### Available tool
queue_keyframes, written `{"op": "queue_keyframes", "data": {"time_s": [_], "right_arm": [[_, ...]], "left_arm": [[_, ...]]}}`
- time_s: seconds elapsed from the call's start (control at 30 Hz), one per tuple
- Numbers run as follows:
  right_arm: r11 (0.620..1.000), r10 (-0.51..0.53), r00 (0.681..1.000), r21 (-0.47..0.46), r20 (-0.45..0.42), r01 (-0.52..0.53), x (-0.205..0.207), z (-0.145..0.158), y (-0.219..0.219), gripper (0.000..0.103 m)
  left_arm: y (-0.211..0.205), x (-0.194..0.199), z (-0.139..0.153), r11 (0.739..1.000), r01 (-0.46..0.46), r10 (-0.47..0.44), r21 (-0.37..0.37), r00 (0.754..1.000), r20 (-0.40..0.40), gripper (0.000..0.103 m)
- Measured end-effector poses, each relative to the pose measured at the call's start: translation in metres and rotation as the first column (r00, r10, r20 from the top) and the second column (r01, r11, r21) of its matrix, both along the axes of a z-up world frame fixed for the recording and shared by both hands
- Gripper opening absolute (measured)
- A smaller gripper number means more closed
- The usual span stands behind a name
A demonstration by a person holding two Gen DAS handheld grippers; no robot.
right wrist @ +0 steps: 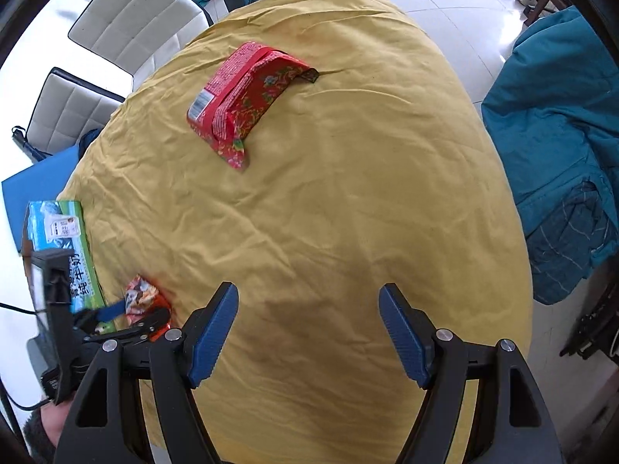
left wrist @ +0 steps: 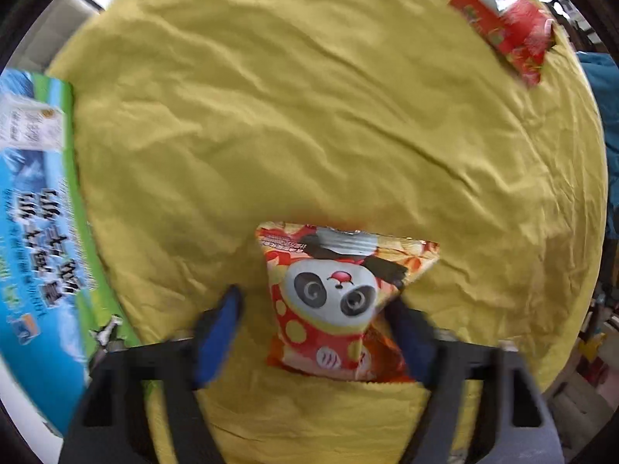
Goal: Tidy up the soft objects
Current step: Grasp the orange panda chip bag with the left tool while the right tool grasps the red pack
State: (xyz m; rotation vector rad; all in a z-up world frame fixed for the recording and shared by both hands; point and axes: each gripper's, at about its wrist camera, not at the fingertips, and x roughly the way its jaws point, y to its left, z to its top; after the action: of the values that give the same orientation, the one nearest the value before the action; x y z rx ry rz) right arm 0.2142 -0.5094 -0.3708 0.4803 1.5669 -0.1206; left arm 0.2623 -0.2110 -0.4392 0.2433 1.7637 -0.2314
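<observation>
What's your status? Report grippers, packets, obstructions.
Left gripper open around panda snack packet. Right gripper open, empty. Red packet untouched on yellow cloth. Nothing blocking.

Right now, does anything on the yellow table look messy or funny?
Nothing is spilled or torn. The yellow tablecloth is wrinkled all over, and the red flowered snack packet lies slanted, alone at the far side. The panda snack packet sits between the open left gripper fingers.
</observation>
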Motion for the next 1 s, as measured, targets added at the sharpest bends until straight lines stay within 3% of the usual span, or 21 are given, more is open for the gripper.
{"op": "queue_keyframes", "data": {"time_s": [0.1, 0.37, 0.6, 0.7, 0.77, 0.87, 1.0], "right_arm": [[1.0, -0.013, 1.0, 0.024, 0.002, 0.013, 0.015, -0.004, 0.005, 0.078], [0.985, -0.167, 0.986, 0.051, 0.025, 0.165, 0.105, -0.016, 0.004, 0.078], [0.972, -0.235, 0.967, -0.023, -0.093, 0.234, 0.168, -0.065, 0.012, 0.078], [0.981, -0.184, 0.977, -0.077, -0.103, 0.177, 0.175, -0.07, 0.024, 0.074], [0.989, -0.103, 0.99, -0.115, -0.1, 0.092, 0.176, -0.068, 0.036, 0.064], [0.992, 0.008, 0.994, -0.121, -0.109, -0.022, 0.172, -0.064, 0.051, 0.055], [0.984, 0.13, 0.982, -0.103, -0.134, -0.144, 0.153, -0.061, 0.069, 0.051]], "left_arm": [[0.002, 0.011, -0.001, 0.998, -0.052, 0.052, -0.032, 0.998, -0.019, 0.04], [-0.001, 0.077, 0.029, 0.99, -0.129, 0.134, -0.057, 0.985, 0.112, 0.04], [-0.006, 0.119, 0.028, 0.99, -0.141, 0.144, -0.028, 0.979, 0.146, 0.04], [-0.006, 0.124, 0.023, 0.991, -0.131, 0.132, -0.017, 0.981, 0.143, 0.04], [-0.009, 0.124, 0.02, 0.992, -0.122, 0.122, -0.013, 0.982, 0.145, 0.04], [-0.004, 0.116, 0.013, 0.994, -0.105, 0.105, -0.01, 0.983, 0.149, 0.04], [-0.004, 0.099, 0.014, 0.996, -0.09, 0.091, -0.009, 0.984, 0.151, 0.04]]}}
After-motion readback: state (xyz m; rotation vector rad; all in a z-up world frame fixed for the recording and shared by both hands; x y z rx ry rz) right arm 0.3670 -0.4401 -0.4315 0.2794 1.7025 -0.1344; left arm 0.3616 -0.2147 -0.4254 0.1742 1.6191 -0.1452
